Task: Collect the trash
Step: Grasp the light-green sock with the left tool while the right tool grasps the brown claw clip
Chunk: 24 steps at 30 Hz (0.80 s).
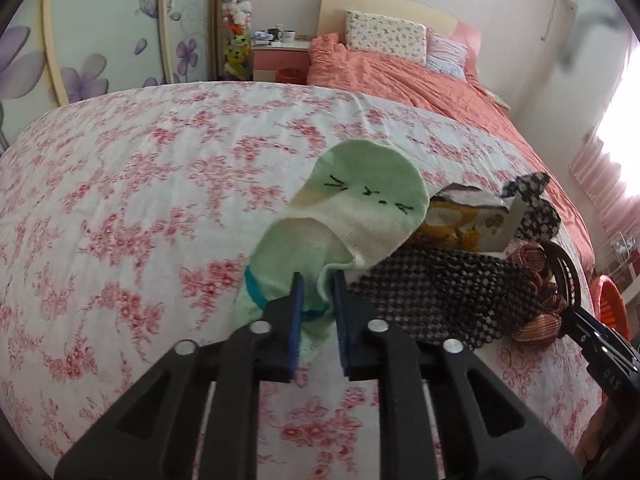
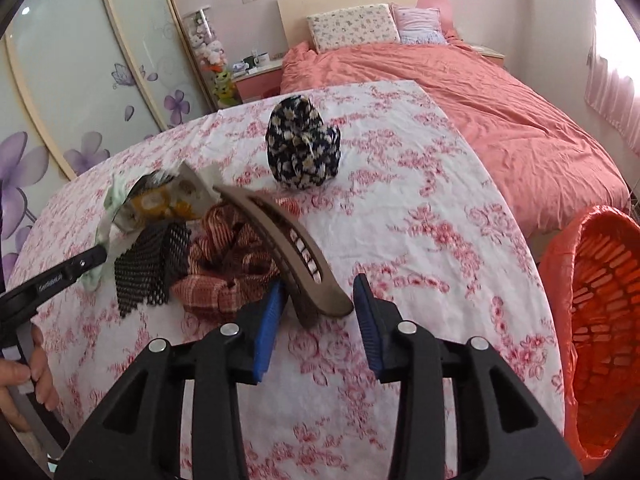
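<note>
Wrapper (image 1: 460, 216), yellow and white, crumpled snack packet: the one clear piece of trash in the pile.

Item 1, left gripper (image 1: 316, 280). My jaws stand narrow, with the heel end of the green sock (image 1: 352, 220) lying between the blue pads; whether they actually pinch the cloth I cannot tell. Sock's long axis runs straight ahead from my jaws, toe farthest.

Item 2, wrapper again. Lies ahead of my left jaws and to their right, tucked partly under the sock's toe end. Long axis roughly across my line of reach. From the right wrist view the wrapper (image 2: 168, 200) sits far ahead and well to the left.

Item 3, right gripper (image 2: 320, 296). Jaws wide, holding nothing; the near end of the brown hair clip (image 2: 288, 240) sits between the pads, close against the left one.

Item 4, surrounding clutter: black mesh cloth (image 1: 440, 292) just right of my left jaws, red plaid scrunchie (image 2: 228, 264) beside it, dark floral scrunchie (image 2: 304, 144) well ahead of the right jaws. All on the floral tablecloth (image 2: 420, 220).

Item 5, orange bin (image 2: 600, 320), off the table edge, right of my right jaws.

Judgement: my left is the nearer hand for the wrapper; the sock must come off it first.
</note>
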Tool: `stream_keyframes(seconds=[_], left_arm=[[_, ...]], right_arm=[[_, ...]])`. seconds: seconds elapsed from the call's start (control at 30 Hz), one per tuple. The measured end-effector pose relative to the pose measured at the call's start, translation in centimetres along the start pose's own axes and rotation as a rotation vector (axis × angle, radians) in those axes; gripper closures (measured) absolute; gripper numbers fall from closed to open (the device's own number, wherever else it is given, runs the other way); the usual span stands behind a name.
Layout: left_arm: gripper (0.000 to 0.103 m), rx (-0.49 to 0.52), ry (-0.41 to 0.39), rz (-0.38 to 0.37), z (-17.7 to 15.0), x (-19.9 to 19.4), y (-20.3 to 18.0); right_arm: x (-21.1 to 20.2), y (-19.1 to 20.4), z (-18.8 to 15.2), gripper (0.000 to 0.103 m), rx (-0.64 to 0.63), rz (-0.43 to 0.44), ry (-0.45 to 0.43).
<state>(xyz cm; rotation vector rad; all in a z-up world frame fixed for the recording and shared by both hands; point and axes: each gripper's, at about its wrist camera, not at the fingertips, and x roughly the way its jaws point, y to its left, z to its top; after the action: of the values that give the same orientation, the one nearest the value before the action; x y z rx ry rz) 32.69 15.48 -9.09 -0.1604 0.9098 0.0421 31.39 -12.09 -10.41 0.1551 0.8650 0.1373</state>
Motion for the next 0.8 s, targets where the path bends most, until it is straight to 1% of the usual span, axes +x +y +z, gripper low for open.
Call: stream_keyframes(seconds=[0.03,0.07,0.13,0.2,0.23,0.27,0.37,0.43,0.5,0.53,0.57,0.7,0.77,0.8], left_arm=[[0.072,-0.006,-0.001,0.009,0.1,0.1,0.2],[0.070,-0.012,-0.003,0.012,0.2,0.1,0.4],[0.070,-0.020,-0.001,0.011,0.3,0.2,0.5],[0.071,-0.026,-0.004,-0.001,0.5,0.2,0.7],[0.077,-0.025,-0.003,-0.013,0.6,0.3,0.9],[0.087,-0.025,-0.003,-0.023,0.7,0.3,1.0],[0.089,-0.043,0.000,-0.026,0.7,0.4,1.4],[0.086,-0.068,-0.001,-0.015,0.9,0.5,2.1],[0.079,-0.086,0.001,0.000,1.0,0.7,2.5],[0.073,-0.092,0.003,0.002,1.0,0.8,2.6],[0.070,-0.093,0.004,0.004,1.0,0.9,2.7],[0.069,-0.074,0.001,0.006,1.2,1.1,2.2],[0.071,-0.072,0.001,0.003,1.3,1.3,2.1],[0.076,-0.073,0.005,-0.006,1.4,1.4,2.0]], right_arm=[[-0.1,-0.3,0.1,0.065,0.001,-0.005,-0.006],[0.0,-0.1,0.3,0.065,-0.001,-0.009,-0.014],[-0.3,-0.5,0.2,0.065,-0.004,-0.015,-0.029],[-0.3,-0.9,0.3,0.065,0.012,-0.003,-0.032],[-0.1,-1.2,0.3,0.065,0.024,0.006,-0.027],[0.0,-1.4,0.2,0.066,0.035,0.010,-0.019],[0.3,-2.3,0.1,0.066,0.075,0.012,-0.010],[0.5,-2.6,0.2,0.066,0.093,0.004,-0.013],[0.7,-2.3,0.4,0.066,0.084,0.000,-0.012],[0.8,-2.1,0.5,0.066,0.072,-0.002,-0.017],[0.9,-1.9,0.6,0.066,0.061,-0.003,-0.021],[1.3,-1.6,1.3,0.066,0.060,0.003,-0.020],[1.5,-1.6,1.6,0.066,0.062,-0.007,-0.019],[1.5,-1.6,1.7,0.075,0.063,-0.002,-0.019]])
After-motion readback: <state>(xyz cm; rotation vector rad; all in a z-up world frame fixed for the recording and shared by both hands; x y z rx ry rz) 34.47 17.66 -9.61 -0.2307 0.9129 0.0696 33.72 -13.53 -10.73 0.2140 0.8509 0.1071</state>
